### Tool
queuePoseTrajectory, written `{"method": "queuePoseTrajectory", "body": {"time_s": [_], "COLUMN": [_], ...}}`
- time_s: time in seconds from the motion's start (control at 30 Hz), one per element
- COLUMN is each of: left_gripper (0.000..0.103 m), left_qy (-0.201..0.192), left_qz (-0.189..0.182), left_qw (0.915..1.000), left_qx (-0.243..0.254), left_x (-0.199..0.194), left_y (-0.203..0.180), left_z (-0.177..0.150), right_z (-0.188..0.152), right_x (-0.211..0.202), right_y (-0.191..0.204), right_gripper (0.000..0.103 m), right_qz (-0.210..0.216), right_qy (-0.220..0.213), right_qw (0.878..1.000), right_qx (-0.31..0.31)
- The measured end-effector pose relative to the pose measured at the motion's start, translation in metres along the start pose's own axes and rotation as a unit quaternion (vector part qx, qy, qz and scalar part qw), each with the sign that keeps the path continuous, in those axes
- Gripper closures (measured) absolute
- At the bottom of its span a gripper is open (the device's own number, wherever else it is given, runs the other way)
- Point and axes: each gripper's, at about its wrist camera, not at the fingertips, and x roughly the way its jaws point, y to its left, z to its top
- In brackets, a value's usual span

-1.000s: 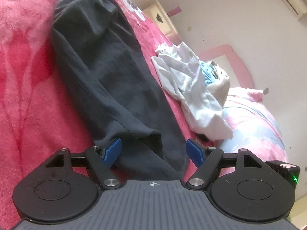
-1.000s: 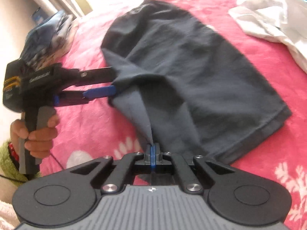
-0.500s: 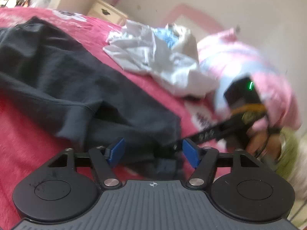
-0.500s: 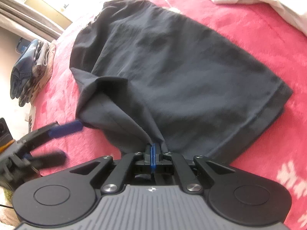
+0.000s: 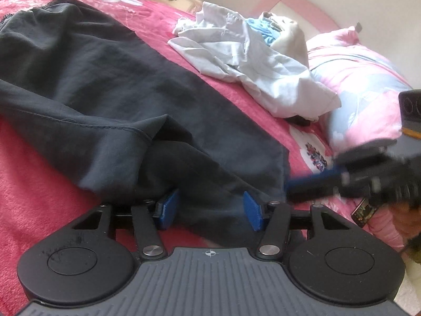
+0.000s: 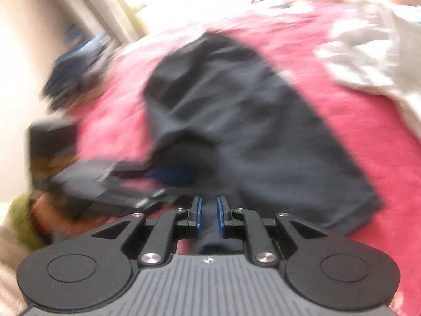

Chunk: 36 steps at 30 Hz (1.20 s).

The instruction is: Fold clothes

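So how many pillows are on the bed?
1 that I can see: a pink and blue pillow at the far right of the bed, just past the white clothes pile. Others may be out of view.

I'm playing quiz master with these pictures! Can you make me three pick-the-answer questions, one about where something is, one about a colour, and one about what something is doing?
1. Where does the white pile of clothes lie?
A. On the red blanket, beyond the dark garment
B. On the floor
C. On top of the dark garment

2. What colour are the pads on the left gripper's fingers?
A. Green
B. Blue
C. Yellow

3. How do the right gripper's jaws stand around the dark garment?
A. Wide apart, with nothing between them
B. A little apart, with dark cloth between them
C. Hidden from view

Answers:
1 A: the pile rests on the red blanket, past the garment's far edge.
2 B: both pads show blue.
3 B: the right gripper is opening, and a fold of dark cloth sits in the narrow gap.
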Motion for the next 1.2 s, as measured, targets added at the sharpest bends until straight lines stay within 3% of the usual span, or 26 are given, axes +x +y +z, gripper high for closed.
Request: {"method": "queuePoseTrajectory", "body": {"time_s": [0.13,0.23,0.3,0.4,0.47,0.63,0.7,0.83,0.9,1.07,1.2], "left_gripper": [0.046,0.044,0.044,0.044,0.044,0.042,0.042,0.042,0.045,0.058,0.068], "left_qy": [-0.006,-0.002,0.012,0.032,0.043,0.049,0.047,0.051,0.053,0.062,0.063], "left_qz": [0.007,0.009,0.011,0.017,0.022,0.034,0.032,0.019,0.009,-0.014,-0.024], "left_qw": [0.9996,0.9952,0.9866,0.9587,0.9308,0.8651,0.8543,0.8468,0.8471,0.864,0.8764], "left_qx": [0.025,0.097,0.163,0.282,0.362,0.498,0.517,0.529,0.529,0.499,0.477], "left_x": [-0.007,-0.017,-0.018,-0.014,-0.01,0.004,0.008,0.017,0.021,0.028,0.029], "left_y": [-0.006,-0.021,-0.033,-0.059,-0.075,-0.092,-0.094,-0.094,-0.094,-0.09,-0.086], "left_z": [0.0,-0.007,-0.015,-0.034,-0.048,-0.074,-0.074,-0.069,-0.066,-0.057,-0.053], "right_z": [-0.01,-0.012,-0.012,-0.012,-0.012,-0.016,-0.017,-0.021,-0.026,-0.042,-0.058], "right_x": [0.04,0.041,0.041,0.044,0.048,0.055,0.058,0.062,0.063,0.062,0.031], "right_y": [-0.022,-0.052,-0.063,-0.079,-0.091,-0.109,-0.115,-0.123,-0.128,-0.142,-0.155], "right_gripper": [0.094,0.094,0.094,0.094,0.094,0.094,0.093,0.092,0.091,0.063,0.053], "right_qz": [-0.028,0.013,0.029,0.055,0.073,0.106,0.115,0.132,0.145,0.206,0.198], "right_qy": [0.091,0.092,0.095,0.106,0.114,0.128,0.132,0.133,0.13,0.093,0.003], "right_qw": [0.995,0.988,0.983,0.971,0.96,0.937,0.928,0.911,0.899,0.858,0.844], "right_qx": [0.035,0.123,0.155,0.206,0.244,0.308,0.328,0.366,0.393,0.462,0.498]}}
